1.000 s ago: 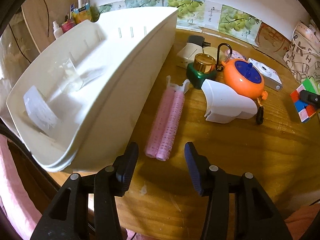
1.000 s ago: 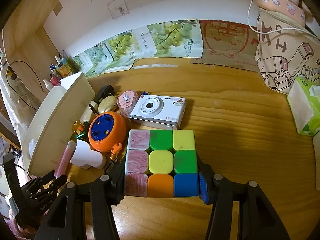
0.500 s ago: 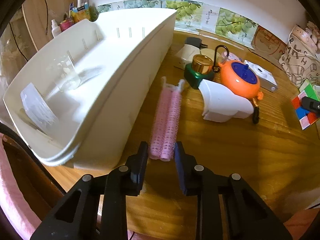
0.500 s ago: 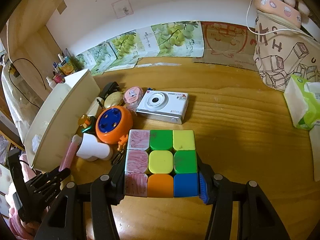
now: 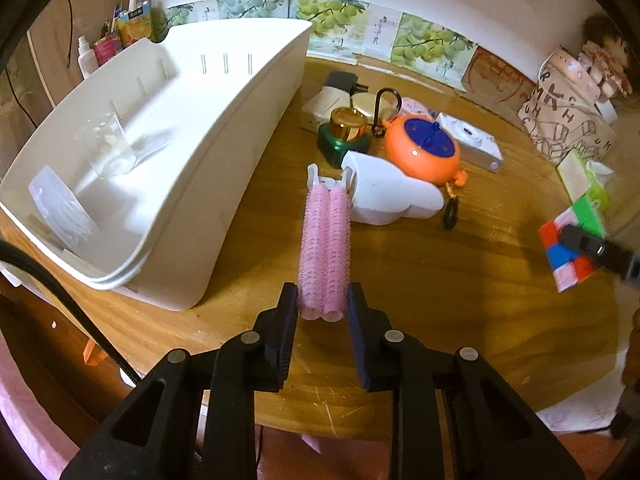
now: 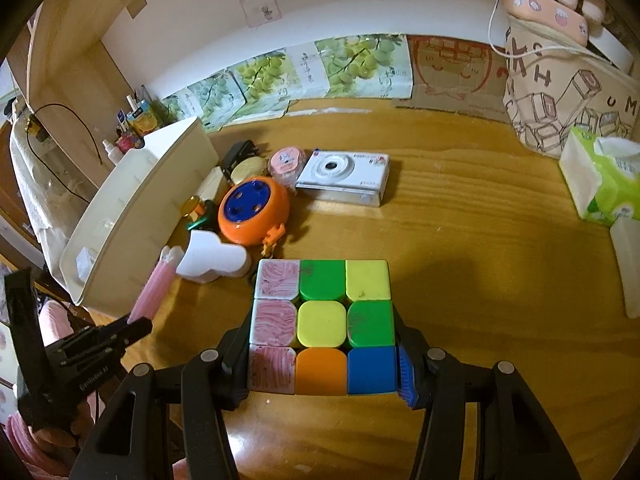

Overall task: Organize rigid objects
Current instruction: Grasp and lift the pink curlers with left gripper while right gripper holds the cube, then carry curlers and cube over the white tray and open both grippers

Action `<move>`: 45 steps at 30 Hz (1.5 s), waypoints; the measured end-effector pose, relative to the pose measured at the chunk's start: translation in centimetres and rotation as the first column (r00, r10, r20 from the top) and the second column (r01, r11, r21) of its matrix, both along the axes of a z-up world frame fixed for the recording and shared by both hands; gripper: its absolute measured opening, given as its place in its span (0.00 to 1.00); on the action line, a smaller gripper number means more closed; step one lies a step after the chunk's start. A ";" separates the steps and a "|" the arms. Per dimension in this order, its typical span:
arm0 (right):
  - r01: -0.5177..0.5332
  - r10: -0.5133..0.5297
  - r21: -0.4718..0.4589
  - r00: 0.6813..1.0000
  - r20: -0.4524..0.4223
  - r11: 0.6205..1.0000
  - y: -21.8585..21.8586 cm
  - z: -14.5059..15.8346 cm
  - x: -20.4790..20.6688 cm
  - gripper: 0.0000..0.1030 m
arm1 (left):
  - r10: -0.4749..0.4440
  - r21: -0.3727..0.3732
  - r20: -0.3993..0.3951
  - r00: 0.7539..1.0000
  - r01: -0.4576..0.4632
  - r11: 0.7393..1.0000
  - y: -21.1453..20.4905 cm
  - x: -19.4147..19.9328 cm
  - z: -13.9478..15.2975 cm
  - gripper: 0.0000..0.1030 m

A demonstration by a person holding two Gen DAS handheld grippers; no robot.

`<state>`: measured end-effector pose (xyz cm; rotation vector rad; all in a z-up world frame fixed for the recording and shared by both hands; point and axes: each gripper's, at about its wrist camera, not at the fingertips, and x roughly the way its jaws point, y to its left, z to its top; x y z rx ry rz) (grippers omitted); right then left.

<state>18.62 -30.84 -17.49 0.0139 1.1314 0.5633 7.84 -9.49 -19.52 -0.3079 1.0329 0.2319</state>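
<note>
A pair of pink hair rollers (image 5: 325,240) on a white clip points away from me, its near end pinched between the pads of my left gripper (image 5: 322,304), which is shut on it. The rollers seem slightly raised off the wooden table (image 5: 460,300). Just to their left stands the large white bin (image 5: 224,152), holding a few clear plastic pieces. My right gripper (image 6: 322,348) is shut on a multicoloured puzzle cube (image 6: 322,320), held above the table. In the right wrist view the left gripper (image 6: 136,326) and the rollers (image 6: 154,288) show at lower left.
Beyond the rollers lie a white cloud-shaped piece (image 5: 388,196), an orange round reel (image 5: 424,152), a green jar with a gold lid (image 5: 344,132) and a white camera (image 5: 468,140). A tissue pack (image 6: 600,184) and a patterned bag (image 6: 568,92) stand at the right. The table edge is close below.
My left jaws have closed from wide apart onto the pink rollers, and the gripper has tipped and risen a little. My right gripper has shifted slightly sideways, still holding the cube.
</note>
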 end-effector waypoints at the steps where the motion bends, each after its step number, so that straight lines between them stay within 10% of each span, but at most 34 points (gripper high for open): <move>1: 0.001 -0.001 0.003 1.000 -0.007 1.000 0.1 -0.1 -0.1 0.54 | 0.002 -0.007 0.005 1.000 -0.002 1.000 0.1 0.0 0.3 0.25; 27: -0.022 0.020 0.028 0.998 0.052 0.999 13.9 4.5 -1.6 0.54 | -0.231 0.011 0.277 0.933 0.238 0.971 9.5 2.4 13.0 0.25; 45: 0.000 -0.007 0.045 0.988 0.156 0.999 26.7 9.8 -5.4 0.54 | -0.336 -0.003 0.293 0.895 0.352 0.936 21.8 4.9 13.2 0.26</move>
